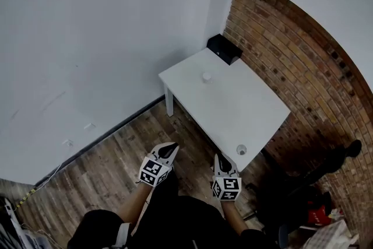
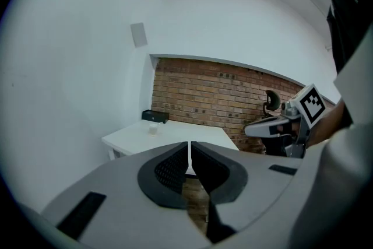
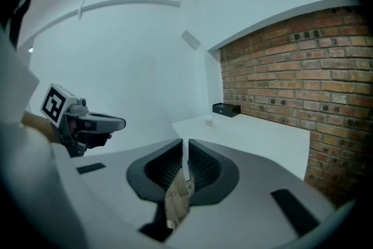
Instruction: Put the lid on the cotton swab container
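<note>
A white table stands in the corner. On its far part sits a small white cotton swab container, also seen as the small white container in the left gripper view and the container in the right gripper view. A round lid-like piece lies close to the table's near edge. My left gripper and right gripper hover over the wooden floor, short of the table. Both are shut with nothing between their jaws: left gripper, right gripper. Each gripper view shows the other gripper beside it.
A black box sits at the table's back corner against the brick wall. A white wall runs along the left. A dark office chair and dark clutter stand on the floor to the right.
</note>
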The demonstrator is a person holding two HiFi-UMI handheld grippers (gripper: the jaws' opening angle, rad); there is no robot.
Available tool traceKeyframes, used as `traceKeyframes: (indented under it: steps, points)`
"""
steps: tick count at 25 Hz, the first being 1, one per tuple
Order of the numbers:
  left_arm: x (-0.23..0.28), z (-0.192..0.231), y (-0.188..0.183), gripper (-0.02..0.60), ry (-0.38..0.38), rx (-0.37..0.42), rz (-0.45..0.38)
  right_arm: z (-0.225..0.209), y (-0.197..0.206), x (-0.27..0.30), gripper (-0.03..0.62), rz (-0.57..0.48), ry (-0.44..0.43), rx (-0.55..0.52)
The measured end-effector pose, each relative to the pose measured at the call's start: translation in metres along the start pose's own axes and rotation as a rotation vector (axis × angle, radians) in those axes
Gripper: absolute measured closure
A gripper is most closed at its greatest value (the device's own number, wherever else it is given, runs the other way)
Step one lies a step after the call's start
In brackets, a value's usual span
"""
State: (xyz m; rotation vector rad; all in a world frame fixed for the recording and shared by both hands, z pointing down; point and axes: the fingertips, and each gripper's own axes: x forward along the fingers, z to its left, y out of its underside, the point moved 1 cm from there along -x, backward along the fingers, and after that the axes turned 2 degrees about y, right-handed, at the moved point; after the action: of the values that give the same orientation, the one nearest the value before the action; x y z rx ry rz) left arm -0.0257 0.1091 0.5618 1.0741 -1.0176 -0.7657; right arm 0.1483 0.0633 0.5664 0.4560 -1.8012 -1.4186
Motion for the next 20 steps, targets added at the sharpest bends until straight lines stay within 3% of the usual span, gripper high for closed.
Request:
traceKeyframes:
  steps: [11,20]
  points:
    - [0.066,0.154,-0.044,0.555,0.072,0.035,0.020,0.011,-0.059,0.173,0.569,0.027,0.059,0.013]
    - [0.115,0.193,-0.059,0.554,0.190,0.053,0.064,0.009,-0.057,0.241,0.545,0.098,0.083,0.022]
